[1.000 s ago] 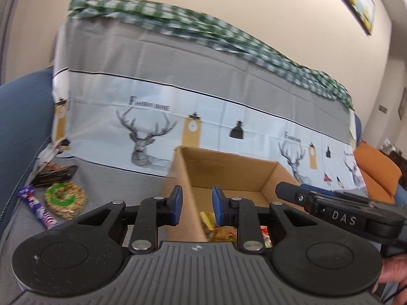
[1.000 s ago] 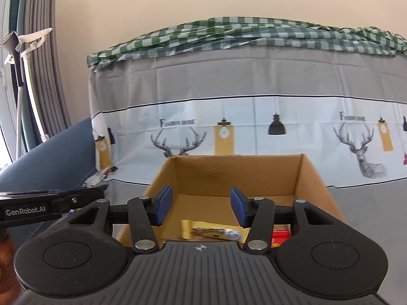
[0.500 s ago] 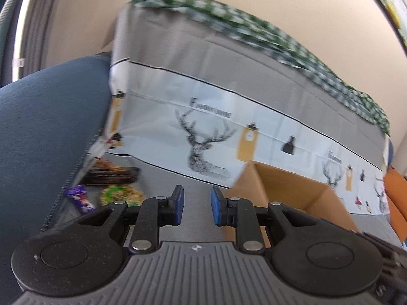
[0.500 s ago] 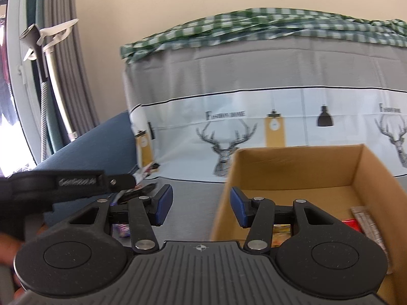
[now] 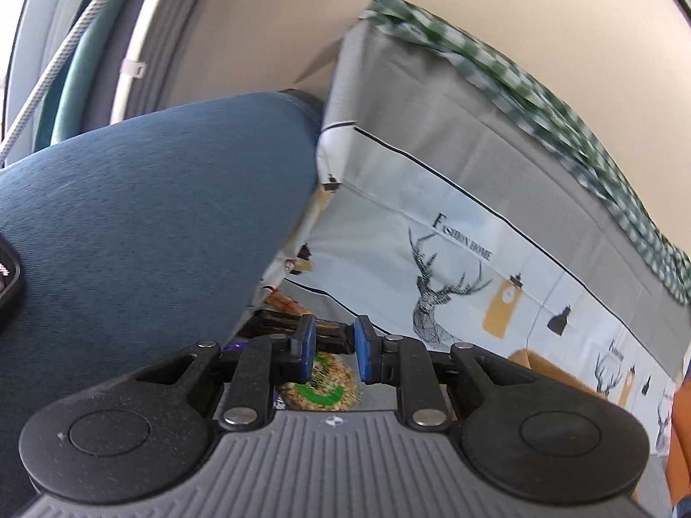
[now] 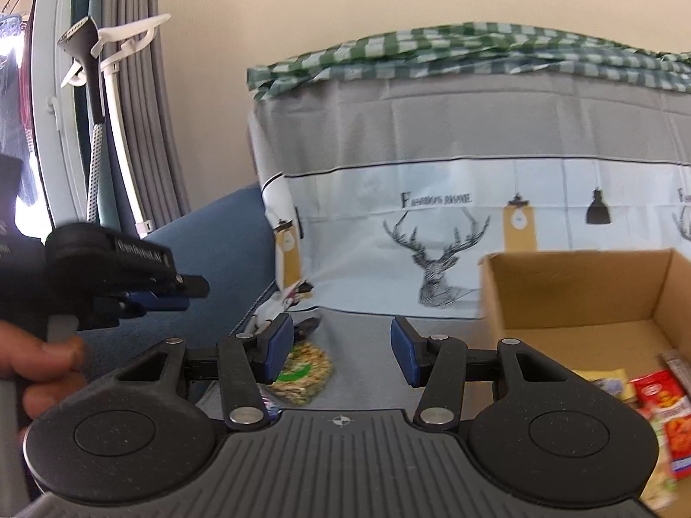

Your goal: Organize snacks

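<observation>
My left gripper (image 5: 331, 354), jaws narrow and empty, points at the round snack pack (image 5: 321, 390). It looks light and crinkly, so I'd pinch its edge. My right gripper (image 6: 337, 356) is spread, empty.

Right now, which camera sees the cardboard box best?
The right wrist view. The cardboard box shows its open top, inner walls and snack packets inside. The left wrist view catches only a small corner of it, behind the hand-held gripper.

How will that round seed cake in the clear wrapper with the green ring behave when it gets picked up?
The round seed cake looks pressed from loose grains, so it is probably stiff yet crumbly under a hard squeeze. Its glossy wrapper may slip between the jaws. It lies flat, so rolling seems unlikely.
</observation>
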A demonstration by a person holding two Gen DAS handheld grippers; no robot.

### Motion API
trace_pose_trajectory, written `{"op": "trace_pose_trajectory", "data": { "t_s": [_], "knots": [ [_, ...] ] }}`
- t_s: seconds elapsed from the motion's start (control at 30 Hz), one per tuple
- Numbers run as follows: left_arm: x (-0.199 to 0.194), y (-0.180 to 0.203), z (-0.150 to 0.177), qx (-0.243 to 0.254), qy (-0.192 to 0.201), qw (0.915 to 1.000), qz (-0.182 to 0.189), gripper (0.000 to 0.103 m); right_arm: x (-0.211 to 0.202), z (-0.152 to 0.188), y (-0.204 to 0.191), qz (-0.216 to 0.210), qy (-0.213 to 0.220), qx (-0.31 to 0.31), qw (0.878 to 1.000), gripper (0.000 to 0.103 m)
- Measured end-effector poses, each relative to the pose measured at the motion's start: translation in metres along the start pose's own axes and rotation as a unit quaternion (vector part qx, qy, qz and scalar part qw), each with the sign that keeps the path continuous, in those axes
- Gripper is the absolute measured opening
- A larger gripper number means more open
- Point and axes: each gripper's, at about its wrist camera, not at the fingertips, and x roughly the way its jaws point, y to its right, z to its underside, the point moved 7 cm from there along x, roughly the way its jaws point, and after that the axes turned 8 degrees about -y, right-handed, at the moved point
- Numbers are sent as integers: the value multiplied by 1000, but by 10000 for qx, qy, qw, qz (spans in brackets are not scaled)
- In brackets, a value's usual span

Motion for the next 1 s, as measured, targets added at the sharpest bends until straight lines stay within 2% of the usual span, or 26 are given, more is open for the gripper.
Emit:
{"op": "trace_pose_trajectory", "data": {
  "t_s": [0.17, 0.27, 0.3, 0.43, 0.77, 0.87, 1.0],
  "knots": [
    [1, -5, -3, 4, 10, 9999, -148, 21, 40, 12, -20, -10, -125, -47, 9999, 66],
    [4, -12, -6, -128, 1, 9997, -208, 21, 71, 20, -26, -13, -425, 117, 9990, 74],
    [6, -14, -7, -181, 1, 9996, -216, 21, 80, 22, -28, -80, -481, 169, 9987, 80],
    [11, -19, -11, -304, -4, 9993, -236, 21, 117, 28, -29, 111, -658, 267, 9974, 93],
    [30, -23, -16, -254, -185, 9990, -302, 21, 191, 45, -45, 102, -1130, 172, 9934, 101],
    [39, -19, -16, -131, -272, 9990, -316, 21, 205, 52, -46, 92, -1289, 211, 9914, 102],
    [50, -17, -17, -62, -329, 9988, -354, 21, 213, 52, -44, 124, -1294, 278, 9911, 100]
  ]
}}
